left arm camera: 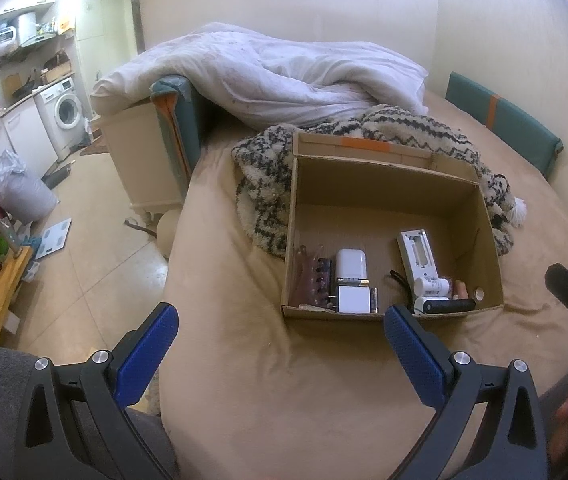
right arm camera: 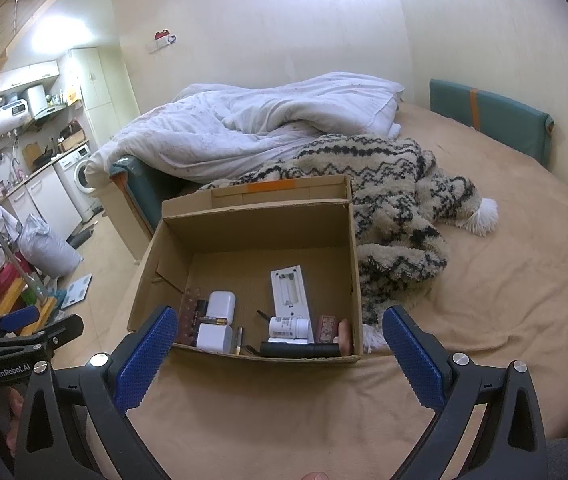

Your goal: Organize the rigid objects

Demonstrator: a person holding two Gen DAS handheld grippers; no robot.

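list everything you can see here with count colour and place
cardboard box: 1, brown, open on the bed
white chargers: 2, white, box front left
battery: 1, black and gold, lying between the chargers
hair clip: 1, pinkish, box left corner
remote: 1, white, box middle, back cover off
bottle: 1, white, below the remote
black tube: 1, black, along the box front wall
knit blanket: 1, cream and black, behind the box
duvet: 1, white, far end of the bed
bed sheet: 1, tan
washing machine: 1, white, kitchen area
left tool: 1, black with blue pads, open
right tool: 1, black with blue pads, open
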